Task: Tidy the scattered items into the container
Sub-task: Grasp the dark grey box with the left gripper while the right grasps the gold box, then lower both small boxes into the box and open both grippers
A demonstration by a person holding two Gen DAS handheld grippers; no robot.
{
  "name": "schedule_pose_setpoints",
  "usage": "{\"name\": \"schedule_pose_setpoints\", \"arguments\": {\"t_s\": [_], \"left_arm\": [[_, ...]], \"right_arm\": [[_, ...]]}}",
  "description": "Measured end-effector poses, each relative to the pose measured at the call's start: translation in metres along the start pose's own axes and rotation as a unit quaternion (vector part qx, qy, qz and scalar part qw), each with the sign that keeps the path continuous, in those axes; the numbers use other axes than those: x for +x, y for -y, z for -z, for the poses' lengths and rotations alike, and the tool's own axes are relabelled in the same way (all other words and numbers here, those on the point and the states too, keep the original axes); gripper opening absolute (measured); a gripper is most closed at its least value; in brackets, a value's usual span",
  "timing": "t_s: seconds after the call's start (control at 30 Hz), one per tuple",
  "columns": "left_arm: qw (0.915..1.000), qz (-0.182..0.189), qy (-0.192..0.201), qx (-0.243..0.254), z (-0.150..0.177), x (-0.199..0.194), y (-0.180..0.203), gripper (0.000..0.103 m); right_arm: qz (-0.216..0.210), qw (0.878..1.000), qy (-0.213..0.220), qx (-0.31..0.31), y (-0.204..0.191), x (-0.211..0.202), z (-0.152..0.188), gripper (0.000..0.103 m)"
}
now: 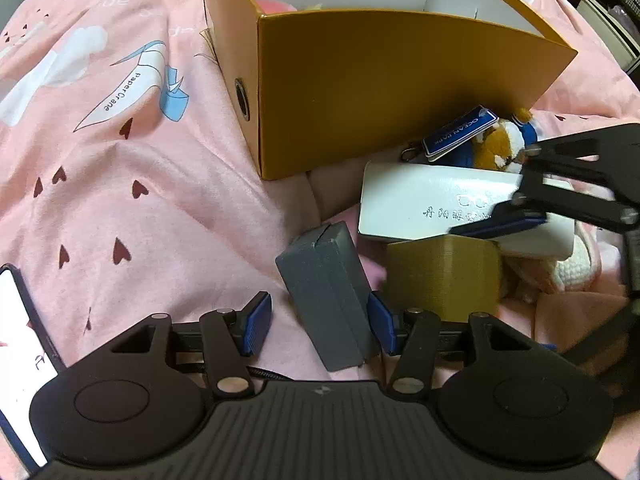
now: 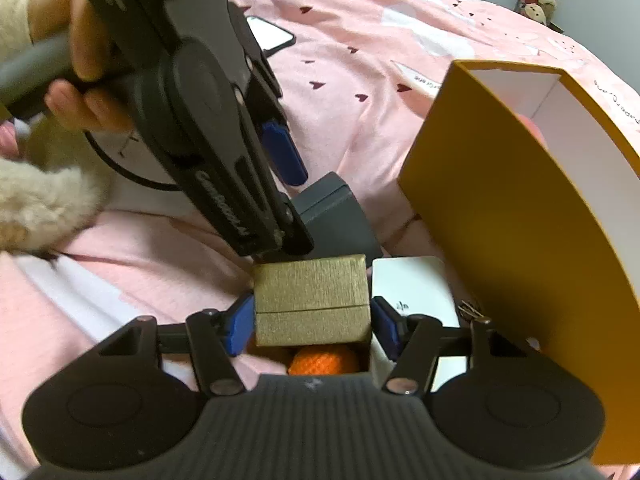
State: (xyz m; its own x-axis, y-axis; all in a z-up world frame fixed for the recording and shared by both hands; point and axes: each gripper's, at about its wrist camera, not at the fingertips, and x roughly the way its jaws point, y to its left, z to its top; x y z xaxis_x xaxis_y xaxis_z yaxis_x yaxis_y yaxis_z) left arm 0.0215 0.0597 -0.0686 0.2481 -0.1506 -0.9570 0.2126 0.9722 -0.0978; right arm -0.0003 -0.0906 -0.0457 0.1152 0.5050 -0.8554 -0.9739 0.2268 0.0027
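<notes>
Straddling the gold box (image 2: 312,300) with my right gripper (image 2: 314,320), pads pinching its sides, I saw my half-spread left gripper (image 1: 316,320) around the grey block (image 1: 328,296), the orange container (image 2: 500,208) just beyond.

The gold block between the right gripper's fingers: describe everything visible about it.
The gold block is a matte box with a ribbed, printed-looking surface and a seam across its face. It sits between the right gripper's blue pads, left pad touching, beside the grey block and white box, above an orange knitted ball.
</notes>
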Motion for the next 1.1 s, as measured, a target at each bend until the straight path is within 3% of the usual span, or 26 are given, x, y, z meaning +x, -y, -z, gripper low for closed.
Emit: {"name": "schedule_pose_setpoints", "arguments": {"t_s": [0.07, 0.17, 0.37, 0.73, 1.1], "left_arm": [[1.0, 0.003, 0.002, -0.006, -0.001, 0.003, 0.0, 0.062], [0.9994, 0.023, 0.007, -0.026, -0.001, 0.002, -0.003, 0.045], [0.9992, 0.02, 0.021, -0.029, 0.001, 0.002, -0.002, 0.043], [0.998, 0.0, 0.061, -0.016, -0.004, -0.023, 0.009, 0.04], [0.9913, 0.016, 0.131, 0.003, -0.019, -0.074, 0.024, 0.04]], "right_arm": [[-0.001, 1.0, 0.008, 0.006, 0.0, -0.008, 0.001, 0.063], [0.006, 1.0, 0.012, 0.007, -0.001, -0.015, 0.002, 0.063], [0.002, 0.999, 0.031, 0.021, 0.002, -0.036, 0.004, 0.063], [0.082, 0.991, 0.071, 0.08, 0.029, -0.082, 0.02, 0.063], [0.119, 0.977, 0.122, 0.131, 0.047, -0.127, 0.031, 0.063]]}}
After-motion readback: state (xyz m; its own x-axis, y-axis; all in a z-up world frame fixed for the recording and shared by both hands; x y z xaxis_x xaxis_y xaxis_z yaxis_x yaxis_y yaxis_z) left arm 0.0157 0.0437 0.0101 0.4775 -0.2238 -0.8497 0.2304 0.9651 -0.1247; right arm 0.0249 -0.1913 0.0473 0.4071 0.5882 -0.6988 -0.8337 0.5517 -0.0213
